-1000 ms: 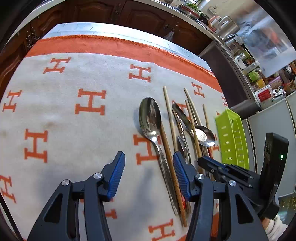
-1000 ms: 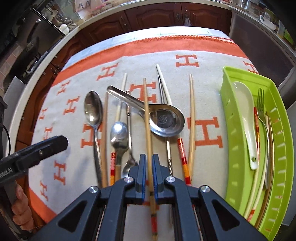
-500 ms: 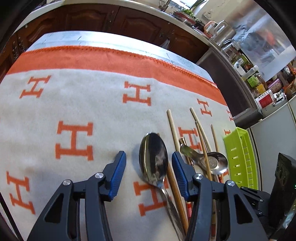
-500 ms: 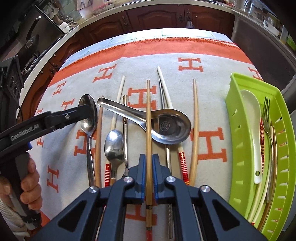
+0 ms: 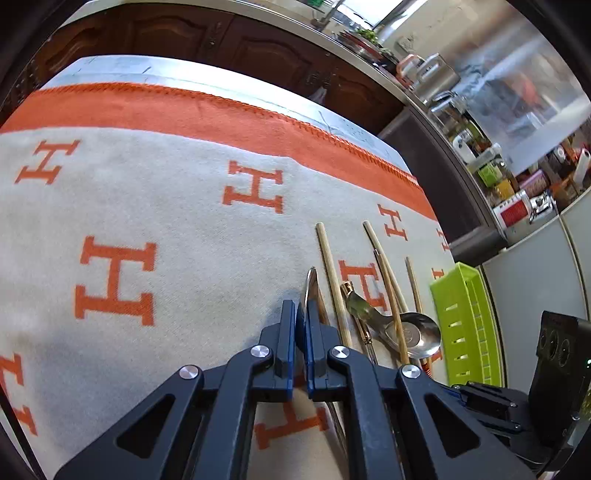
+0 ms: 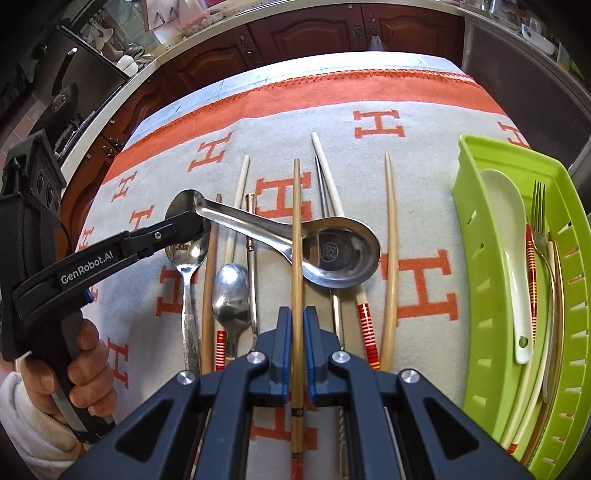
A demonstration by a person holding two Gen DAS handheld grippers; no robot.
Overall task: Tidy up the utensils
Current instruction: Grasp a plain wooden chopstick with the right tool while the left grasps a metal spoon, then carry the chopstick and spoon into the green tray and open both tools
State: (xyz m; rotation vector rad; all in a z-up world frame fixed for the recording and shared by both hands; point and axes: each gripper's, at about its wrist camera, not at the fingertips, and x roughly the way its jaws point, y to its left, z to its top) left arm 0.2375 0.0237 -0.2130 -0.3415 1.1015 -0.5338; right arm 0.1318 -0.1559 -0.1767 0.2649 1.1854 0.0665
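Observation:
My left gripper (image 5: 300, 314) is shut on the bowl of a steel spoon (image 5: 312, 286), tilted on edge; the right wrist view shows the same gripper (image 6: 192, 225) on that spoon (image 6: 186, 251). My right gripper (image 6: 297, 319) is shut on a wooden chopstick (image 6: 296, 229) and holds it over a steel ladle (image 6: 332, 251). More chopsticks (image 6: 390, 236) and a small spoon (image 6: 231, 291) lie on the cloth. The green tray (image 6: 476, 236) at the right holds a white spoon (image 6: 508, 240) and a fork (image 6: 540, 221).
The utensils lie on a grey cloth with orange H marks (image 5: 118, 280) over a table. Dark cabinets (image 6: 314, 33) stand behind it. A counter with jars and containers (image 5: 491, 166) runs along the right in the left wrist view.
My left gripper has moved forward and closed on the steel spoon's bowl, tipping it on edge. My right gripper has lifted the chopstick slightly and stays shut on it.

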